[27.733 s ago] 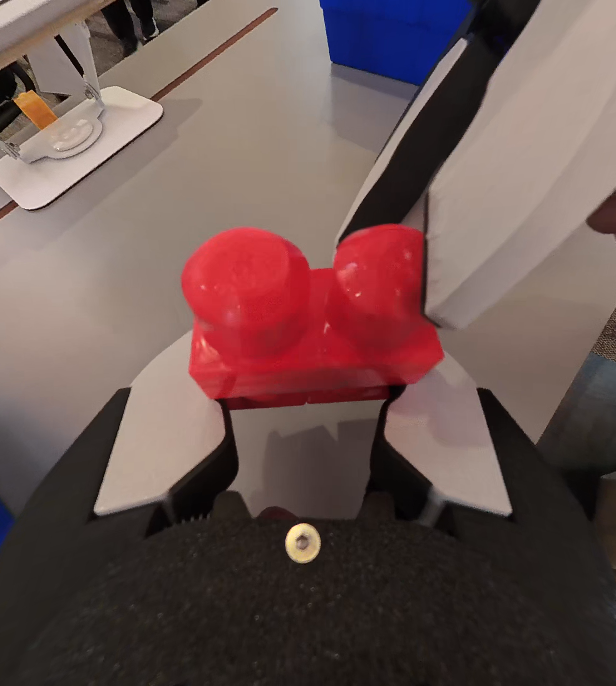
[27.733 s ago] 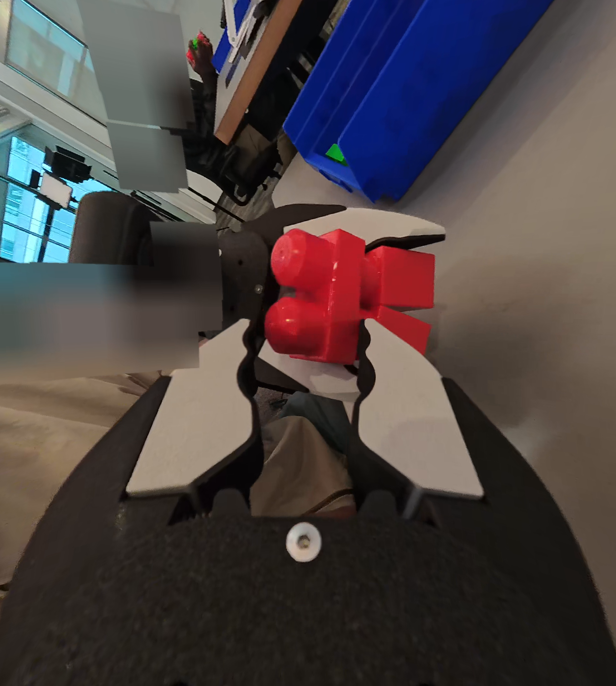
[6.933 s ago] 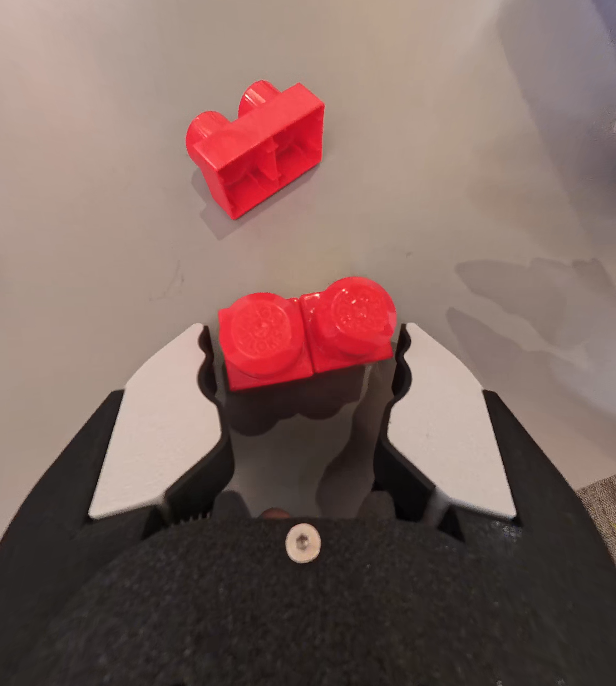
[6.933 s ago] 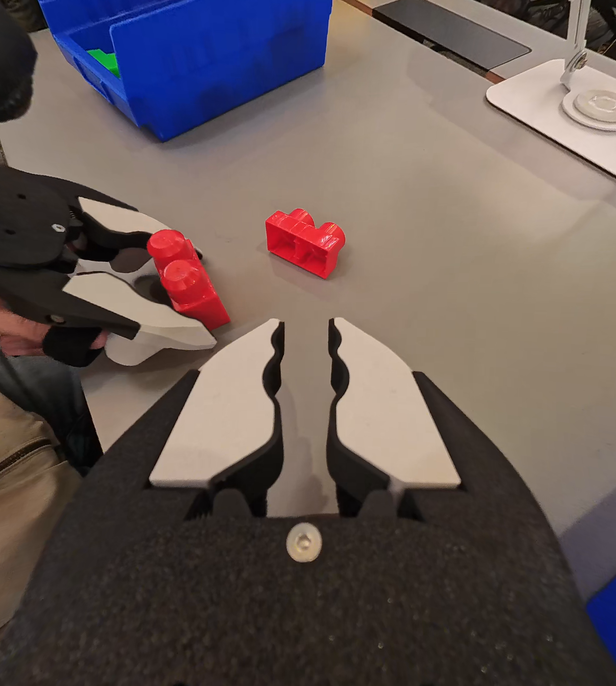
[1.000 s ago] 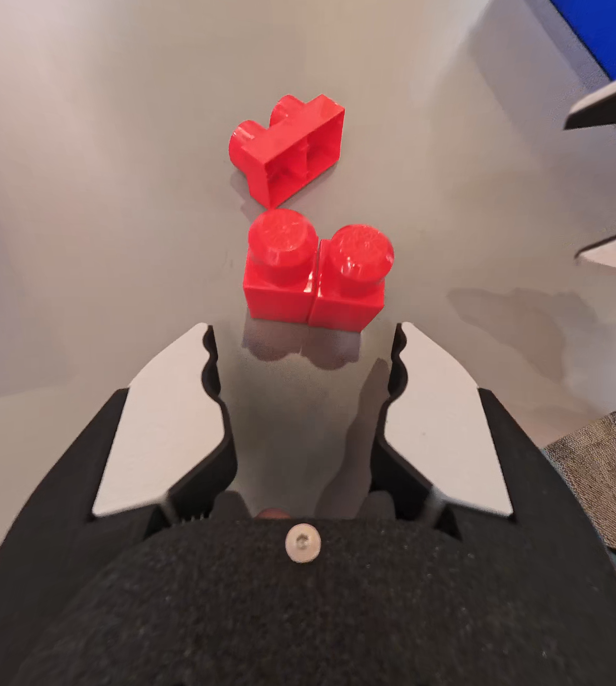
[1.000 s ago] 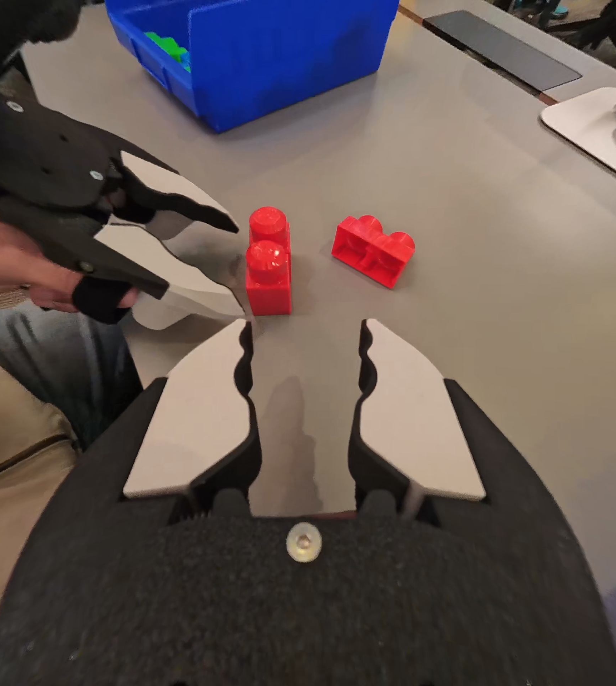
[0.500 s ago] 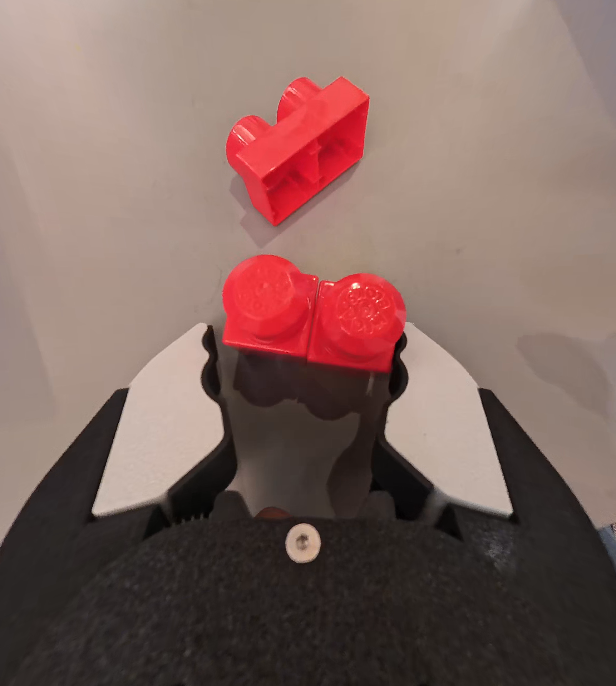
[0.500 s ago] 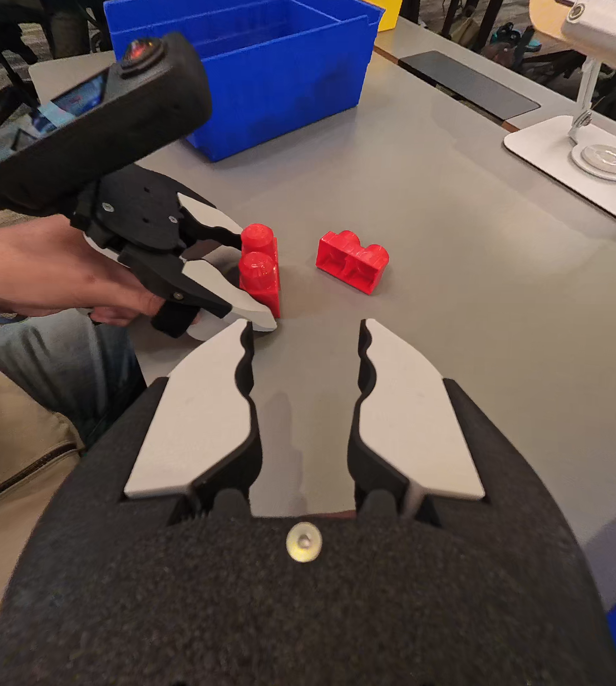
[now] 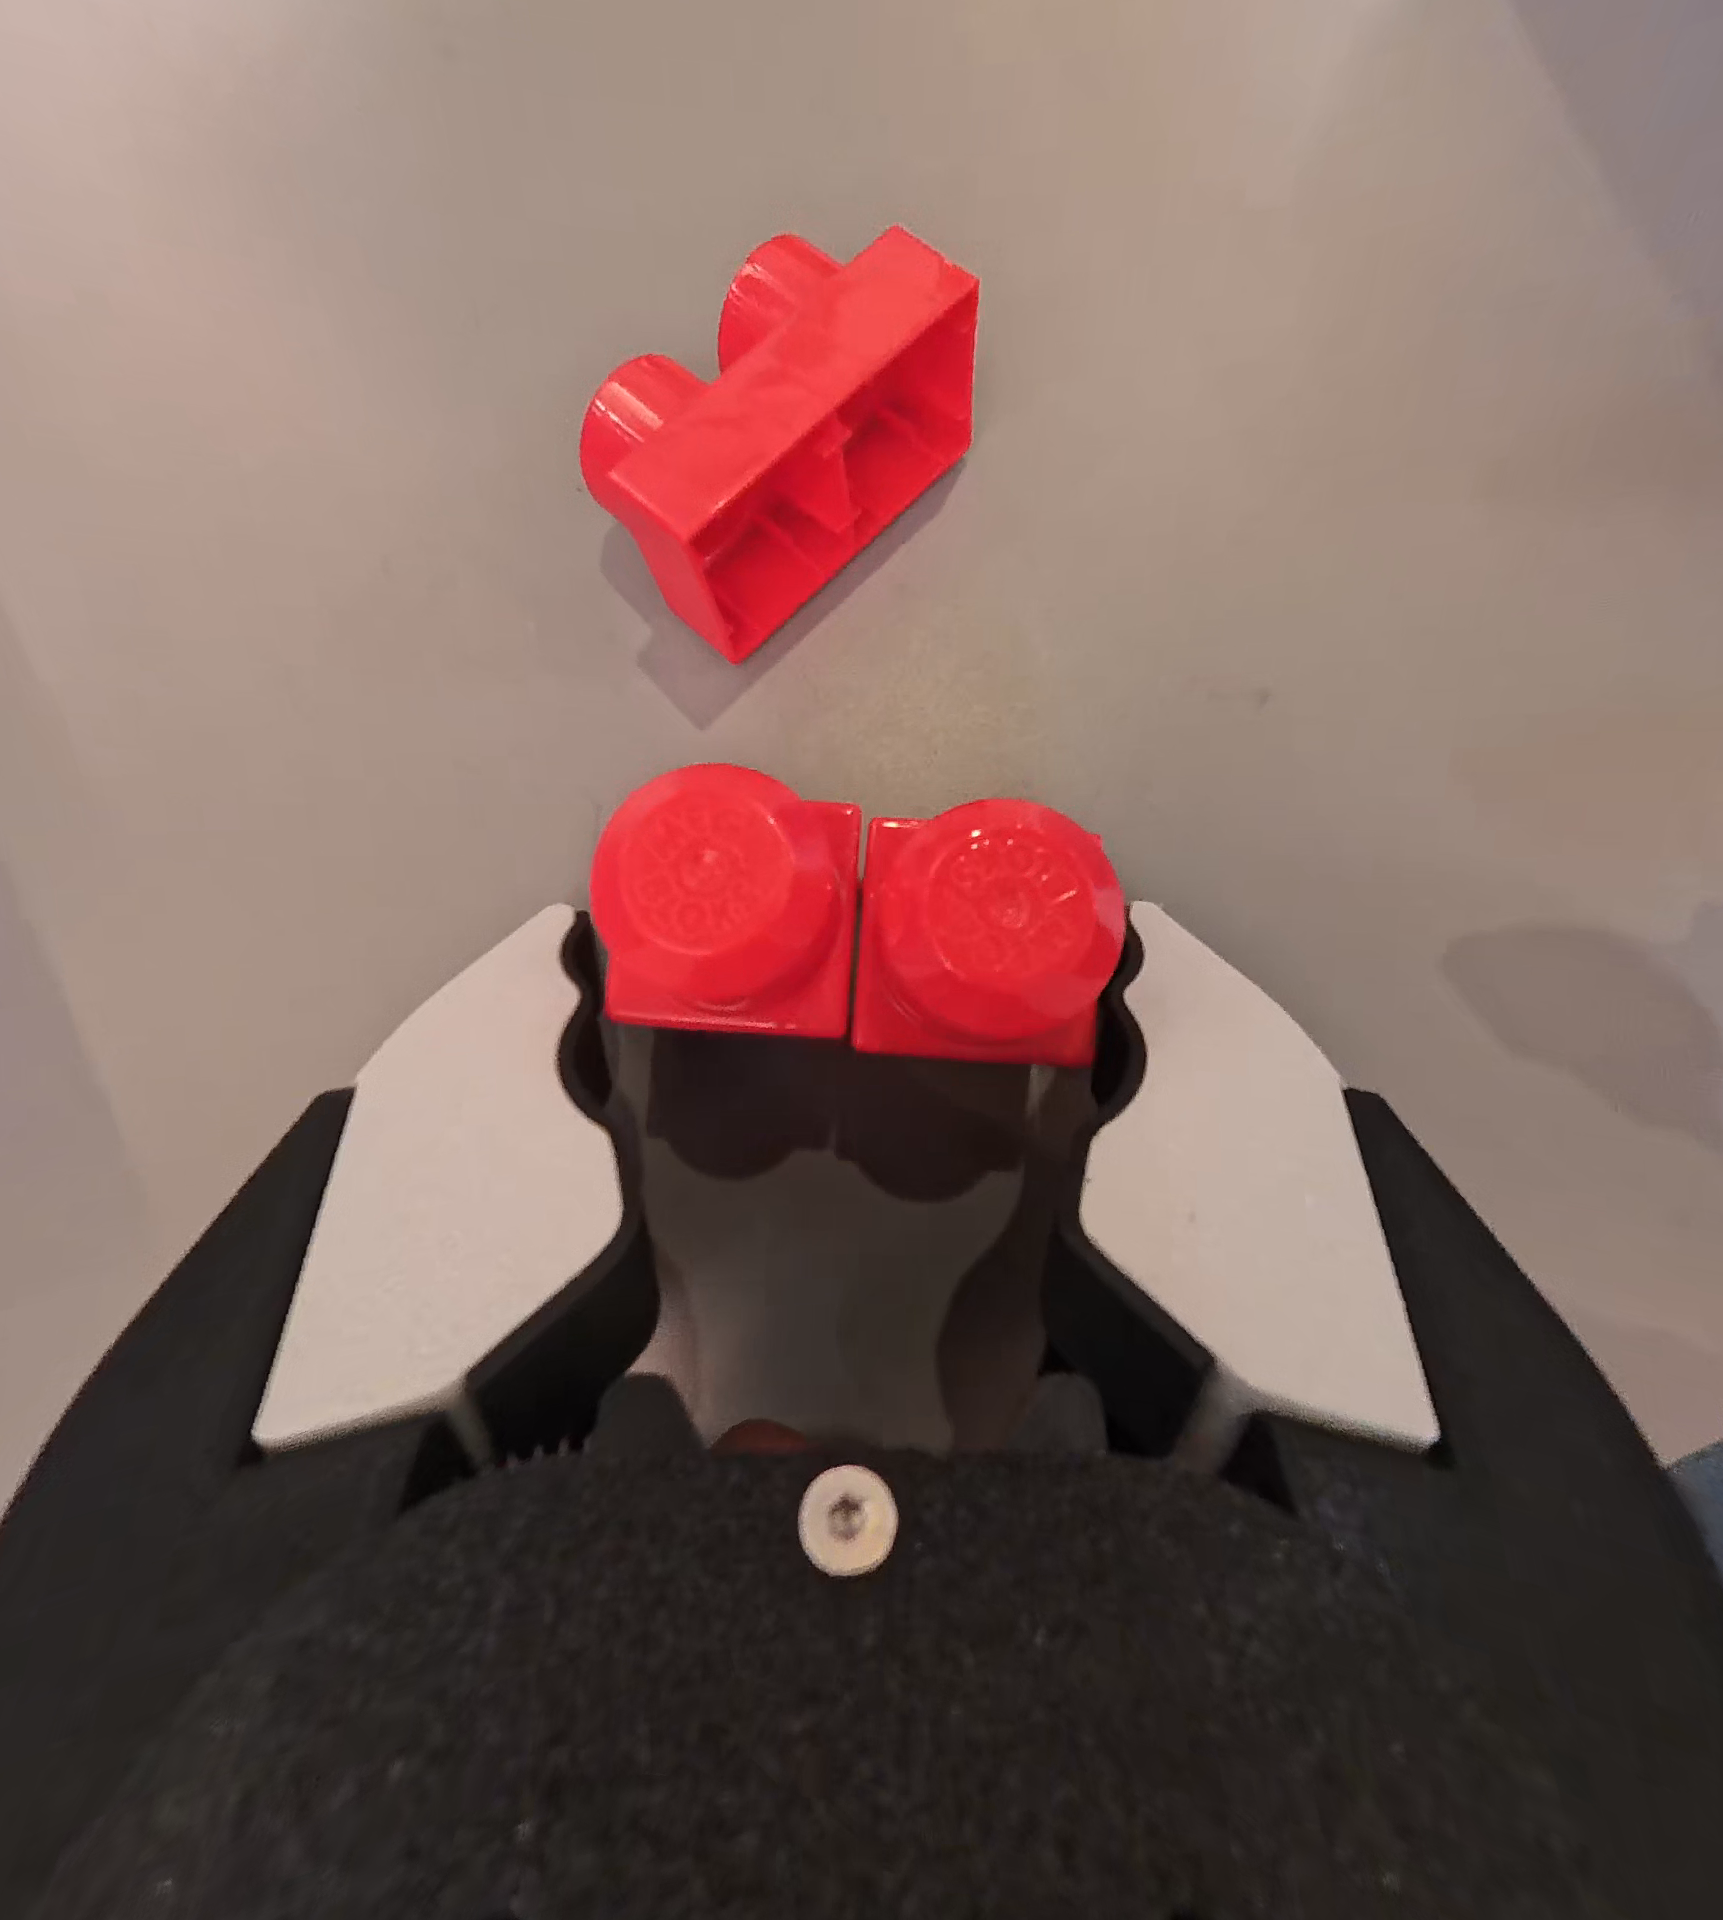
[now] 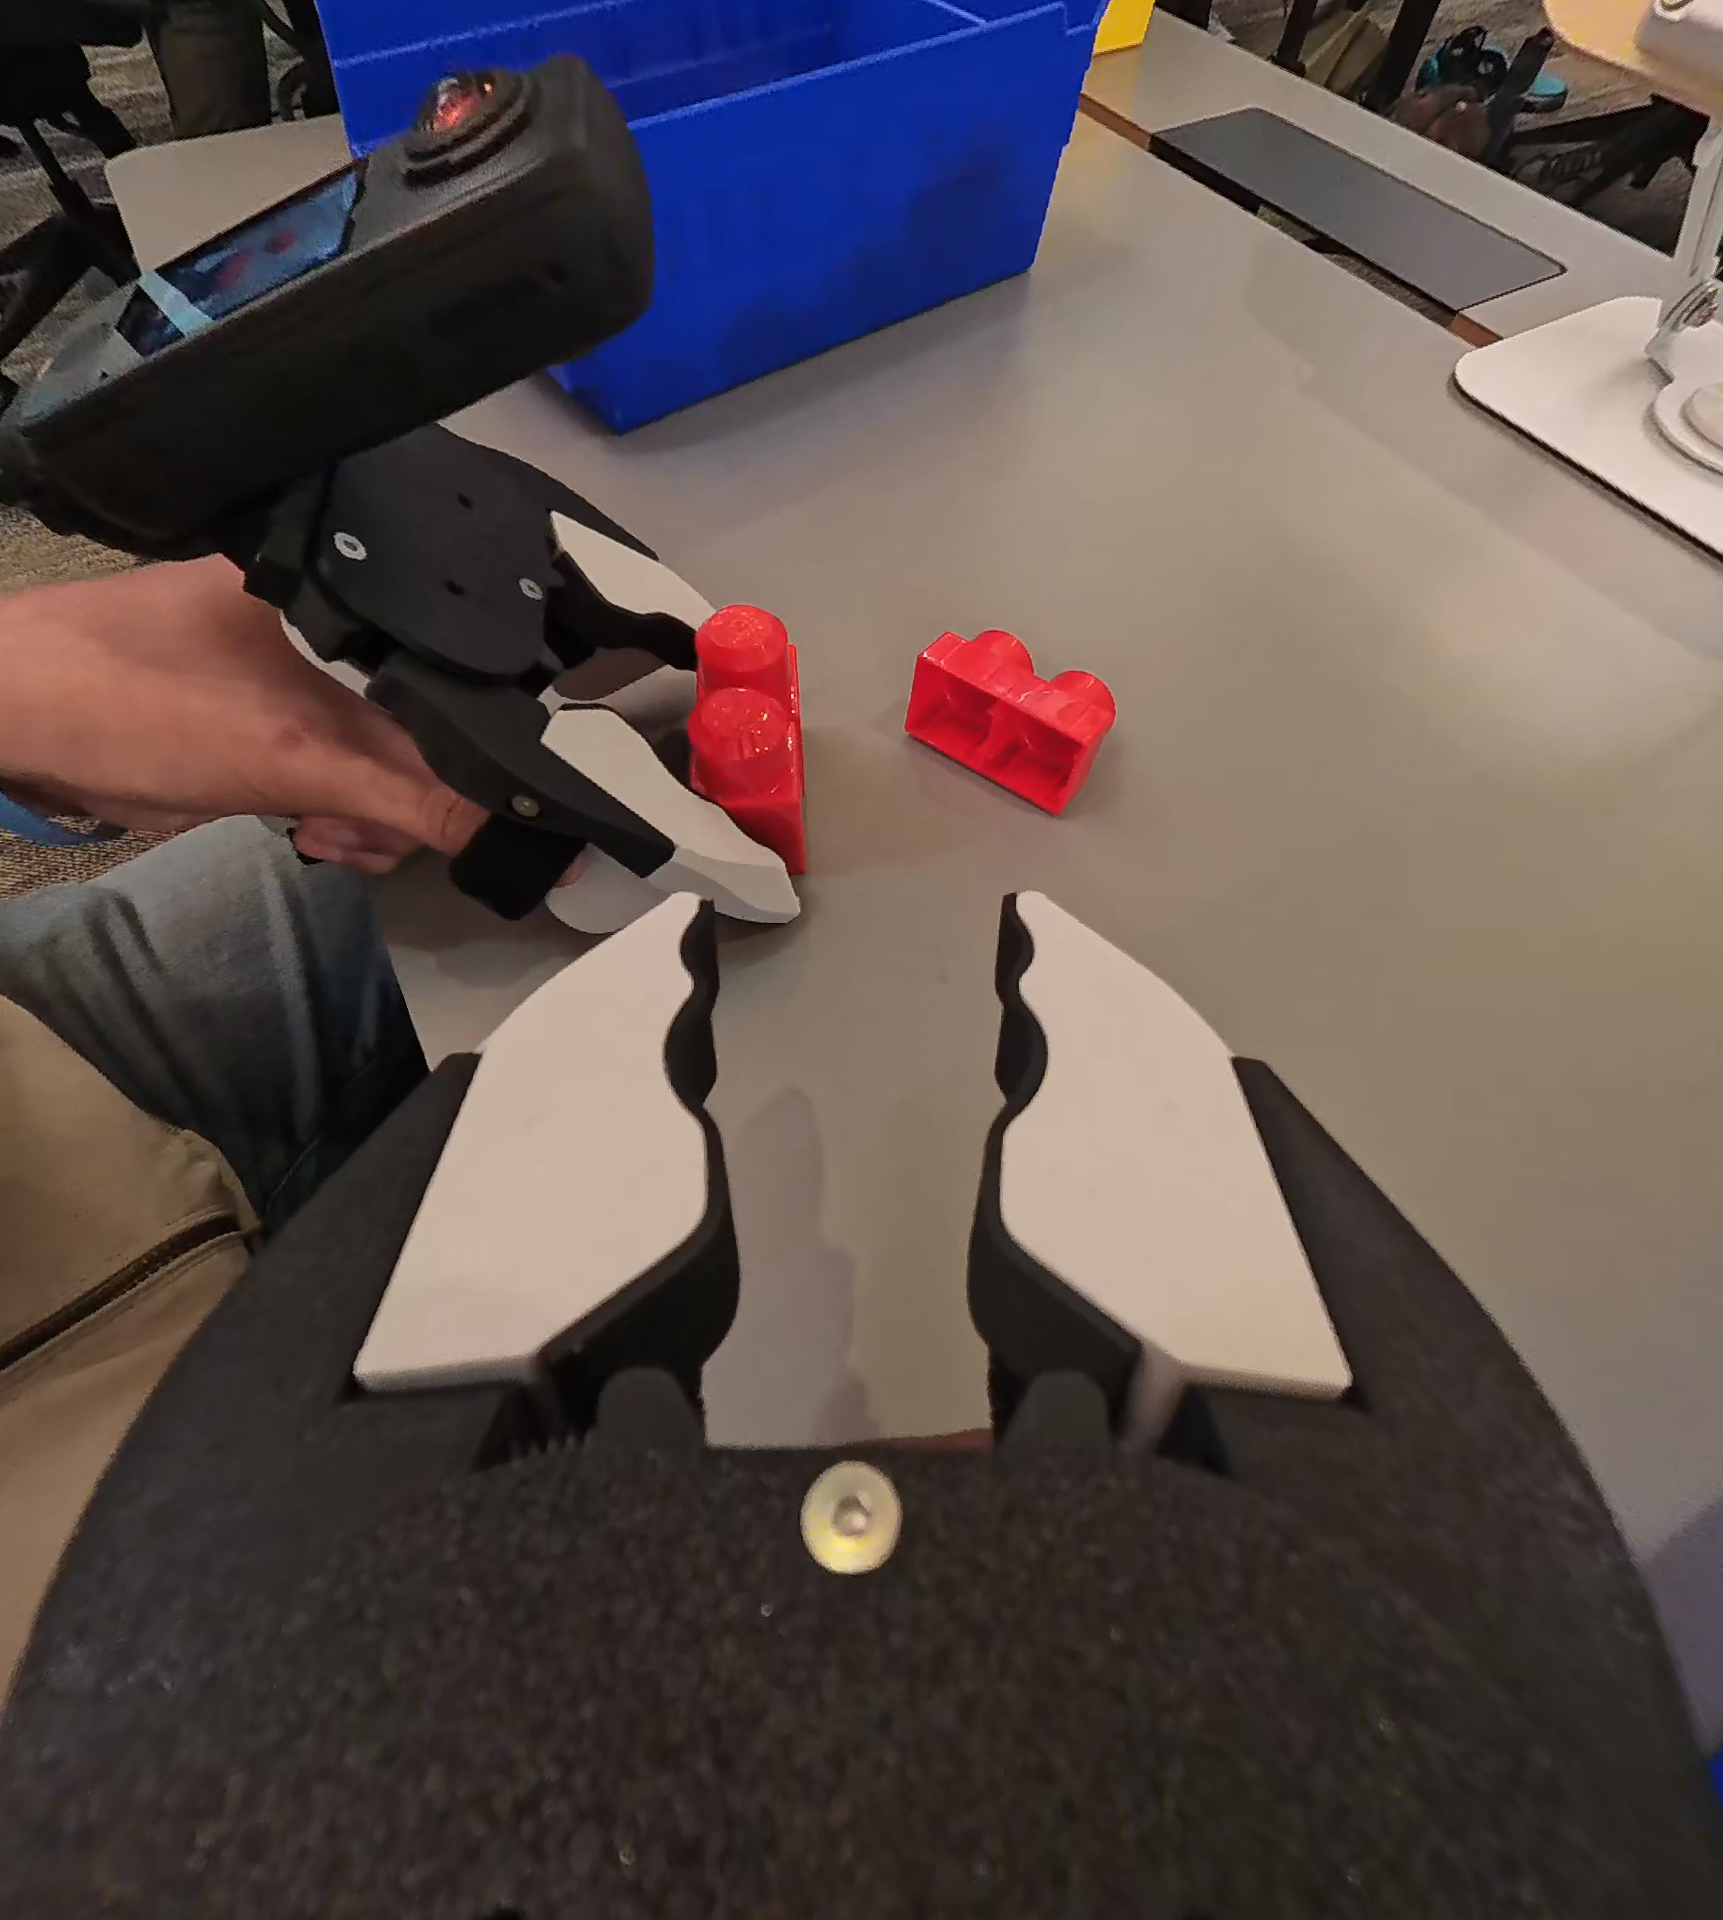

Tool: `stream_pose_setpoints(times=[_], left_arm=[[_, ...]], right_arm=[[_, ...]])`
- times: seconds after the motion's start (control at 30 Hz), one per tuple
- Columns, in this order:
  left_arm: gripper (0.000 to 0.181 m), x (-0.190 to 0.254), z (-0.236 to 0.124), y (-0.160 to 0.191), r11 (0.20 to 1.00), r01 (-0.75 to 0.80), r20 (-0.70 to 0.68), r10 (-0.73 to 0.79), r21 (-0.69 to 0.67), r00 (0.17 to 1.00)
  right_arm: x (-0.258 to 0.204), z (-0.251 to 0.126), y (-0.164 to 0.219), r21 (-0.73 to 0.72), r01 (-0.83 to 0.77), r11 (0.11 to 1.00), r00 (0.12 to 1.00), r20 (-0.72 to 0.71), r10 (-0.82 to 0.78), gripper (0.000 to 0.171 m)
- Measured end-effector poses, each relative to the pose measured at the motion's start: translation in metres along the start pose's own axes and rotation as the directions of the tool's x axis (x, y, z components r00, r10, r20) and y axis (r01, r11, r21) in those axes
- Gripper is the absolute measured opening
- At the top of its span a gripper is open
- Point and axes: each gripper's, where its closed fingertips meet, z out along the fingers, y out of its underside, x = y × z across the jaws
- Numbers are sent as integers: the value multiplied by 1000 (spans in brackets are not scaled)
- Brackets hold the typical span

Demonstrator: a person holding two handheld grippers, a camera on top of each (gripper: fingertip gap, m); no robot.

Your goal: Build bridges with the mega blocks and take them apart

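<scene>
Two red single-stud blocks stand upright side by side on the grey table. My left gripper is open, with one fingertip close on each outer side of the pair. A red two-stud block lies on its side just beyond them, its hollow underside towards me. In the right wrist view the pair and the tipped block are ahead. My right gripper is open and empty, above the table just short of the pair.
A blue bin stands at the back of the table. A white stand base is at the far right, with a dark flat pad behind it. A person's hand and legs are at the table's left edge.
My left gripper has moved forward and down, so its open fingers now flank the two single-stud blocks. My right gripper has pulled back a little and stays open.
</scene>
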Motion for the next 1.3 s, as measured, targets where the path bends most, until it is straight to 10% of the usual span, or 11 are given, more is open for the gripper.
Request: stream_pose_setpoints(times=[1.3], left_arm=[[91, -5, 0, -11, 1000, -19, 21, 19, 6, 1000]], right_arm=[[-4, -3, 1, -17, 0, 1000, 1000, 20, 1, 46]])
